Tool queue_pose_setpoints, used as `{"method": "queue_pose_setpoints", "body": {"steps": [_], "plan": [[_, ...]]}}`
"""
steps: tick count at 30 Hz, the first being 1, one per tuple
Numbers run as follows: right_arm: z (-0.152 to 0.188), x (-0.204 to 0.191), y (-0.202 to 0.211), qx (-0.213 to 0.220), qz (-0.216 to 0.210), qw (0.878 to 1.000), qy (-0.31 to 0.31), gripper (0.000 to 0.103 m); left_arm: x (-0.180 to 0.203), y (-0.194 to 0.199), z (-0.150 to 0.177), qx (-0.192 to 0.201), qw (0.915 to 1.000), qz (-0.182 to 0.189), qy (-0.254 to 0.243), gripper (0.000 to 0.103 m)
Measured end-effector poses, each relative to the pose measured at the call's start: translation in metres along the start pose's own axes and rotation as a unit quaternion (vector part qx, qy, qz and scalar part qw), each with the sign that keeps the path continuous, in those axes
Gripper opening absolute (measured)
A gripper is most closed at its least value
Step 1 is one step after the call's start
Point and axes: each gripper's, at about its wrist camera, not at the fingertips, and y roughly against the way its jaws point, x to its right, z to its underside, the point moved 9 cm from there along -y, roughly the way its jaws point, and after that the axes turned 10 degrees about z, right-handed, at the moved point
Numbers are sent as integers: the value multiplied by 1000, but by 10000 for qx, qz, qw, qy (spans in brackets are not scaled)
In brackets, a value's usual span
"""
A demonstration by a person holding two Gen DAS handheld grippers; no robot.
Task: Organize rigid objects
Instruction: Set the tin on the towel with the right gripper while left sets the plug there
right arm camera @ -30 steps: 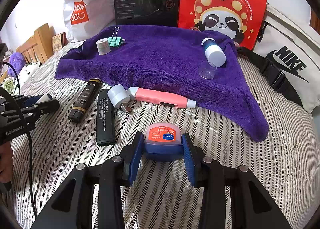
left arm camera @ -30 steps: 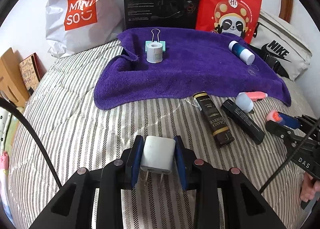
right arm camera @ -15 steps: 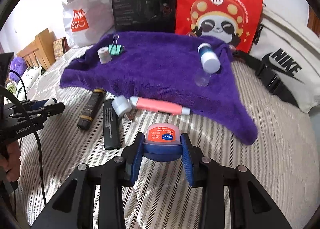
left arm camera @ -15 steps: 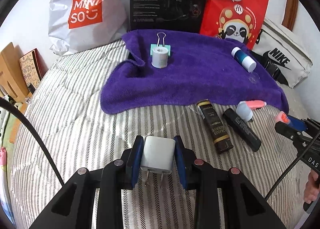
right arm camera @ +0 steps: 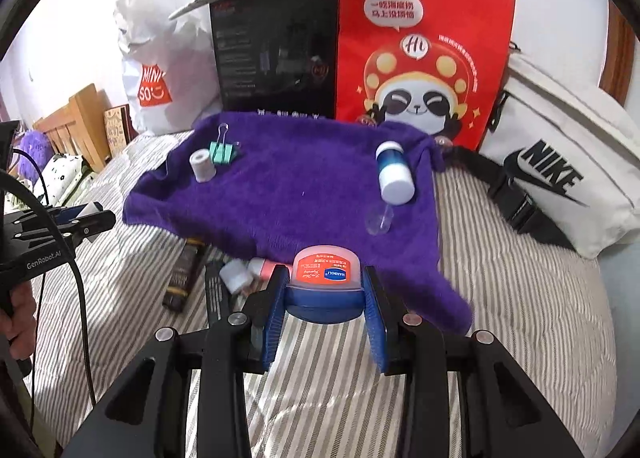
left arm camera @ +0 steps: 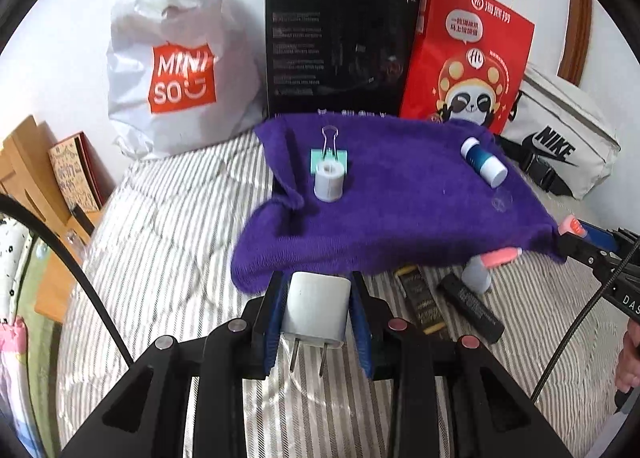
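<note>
My left gripper (left arm camera: 318, 314) is shut on a white plug adapter (left arm camera: 316, 312), prongs down, held above the striped bed just before the purple towel (left arm camera: 400, 210). My right gripper (right arm camera: 326, 294) is shut on a blue jar with an orange lid (right arm camera: 326, 278), held at the towel's (right arm camera: 300, 194) near edge. On the towel lie a white tape roll (left arm camera: 329, 181), a green binder clip (left arm camera: 329, 154), a blue-and-white bottle (left arm camera: 482, 162) and a clear cap (right arm camera: 378, 220). A black-gold tube (left arm camera: 420, 298), a black bar (left arm camera: 470, 306) and a pink pen (left arm camera: 500, 256) lie on the bed.
A white Miniso bag (left arm camera: 176, 70), a black box (left arm camera: 340, 46) and a red panda bag (left arm camera: 468, 58) stand behind the towel. A white Nike pouch (left arm camera: 560, 138) lies at the right. Wooden furniture (left arm camera: 24, 162) is at the left of the bed.
Both grippers have risen and tilted up while holding their objects. The towel now sits closer to each gripper, and the loose items on the bed are partly hidden behind the fingers.
</note>
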Motion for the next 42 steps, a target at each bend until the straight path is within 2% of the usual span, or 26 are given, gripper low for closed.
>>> {"method": "queue_pose_setpoints", "body": {"steps": [6, 17, 27, 31, 35, 42], "plan": [[-19, 6, -1, 106, 19, 9999, -10, 36, 0, 1, -20, 76, 9999, -34, -83, 29], [-34, 18, -23, -12, 23, 10000, -78, 36, -2, -21, -47, 9, 10000, 9, -69, 29], [-40, 12, -67, -473, -327, 9980, -245, 36, -11, -47, -56, -129, 9999, 37, 27, 29], [-34, 4, -85, -737, -262, 9969, -97, 36, -14, -57, -58, -189, 9998, 36, 43, 29], [-23, 6, -103, -1072, -320, 9935, -224, 36, -16, -65, -58, -243, 9995, 132, 127, 29], [-15, 11, -119, -1232, -250, 9918, -250, 36, -17, -81, -53, -418, 9988, 189, 160, 29]]}}
